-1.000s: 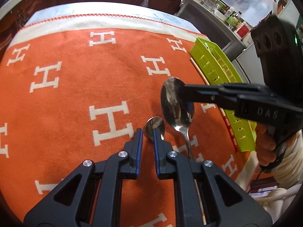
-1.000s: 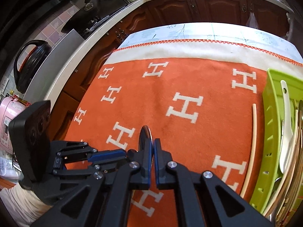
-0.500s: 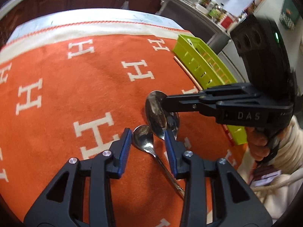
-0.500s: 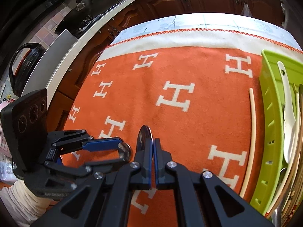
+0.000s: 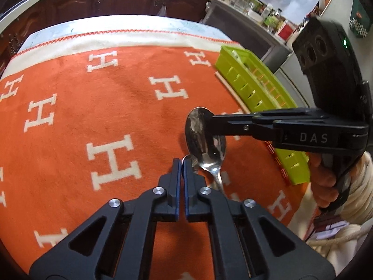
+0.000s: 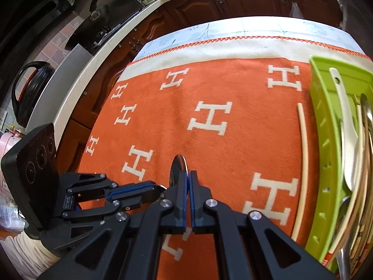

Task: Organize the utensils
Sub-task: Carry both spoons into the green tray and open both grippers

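Spoons: right gripper [image 5: 211,122] clamps the large spoon [image 5: 205,137] mid-frame; left gripper [image 5: 181,163] is shut beside the small spoon [image 5: 190,159], apparently missing it. Reopen, straddle its bowl, then carry both to the green tray [image 6: 319,140].

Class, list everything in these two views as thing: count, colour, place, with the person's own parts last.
Fleecy blanket with white H letters: one, orange, spread under everything.
Large metal spoon: one, silver, bowl pinched in right gripper.
Small metal spoon: one, silver, at left gripper tip; grip unclear.
Slotted plastic tray: one, lime green, blanket's right side.
Chopstick: one, cream, on blanket beside tray.
Plastic spoon: one, white, in tray.
Metal utensils: several, silver, in tray.
Grippers: two, black, both shut.
Hand: one, holding right gripper.
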Demonstrator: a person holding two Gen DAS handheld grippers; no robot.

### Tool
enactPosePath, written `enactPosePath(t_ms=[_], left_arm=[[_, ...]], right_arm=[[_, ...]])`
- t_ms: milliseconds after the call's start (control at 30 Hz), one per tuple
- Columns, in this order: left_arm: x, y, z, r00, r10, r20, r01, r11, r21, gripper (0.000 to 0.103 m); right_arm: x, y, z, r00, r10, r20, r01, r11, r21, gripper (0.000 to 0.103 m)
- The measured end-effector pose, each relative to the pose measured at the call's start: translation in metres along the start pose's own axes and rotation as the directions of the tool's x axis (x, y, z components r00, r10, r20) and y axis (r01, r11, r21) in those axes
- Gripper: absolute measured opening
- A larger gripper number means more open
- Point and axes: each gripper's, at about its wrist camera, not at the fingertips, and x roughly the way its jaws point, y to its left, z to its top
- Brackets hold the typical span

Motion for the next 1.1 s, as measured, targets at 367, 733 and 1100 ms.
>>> enactPosePath(t_ms=[367, 733, 1100], left_arm=[[-0.051, -0.046, 0.003, 0.993, -0.048, 0.11, 0.046, 0.999, 0.022, 0.0], [-0.086, -0.11, 0.023, 0.982, -0.103, 0.156, 0.089, 0.992, 0.092, 0.0], [-0.076, -0.184, 0.056, 0.98, -0.129, 0.15, 0.102, 0.979, 0.176, 0.0]], right_arm=[[-0.067, -0.001, -0.027, 0.988, 0.023, 0.15, -0.026, 1.0, 0.016, 0.002], [-0.16, -0.018, -0.055, 0.944, -0.02, 0.329, 0.005, 0.999, 0.046, 0.003], [-0.263, -0.047, -0.096, 0.862, -0.145, 0.485, 0.092, 0.987, 0.131, 0.003]])
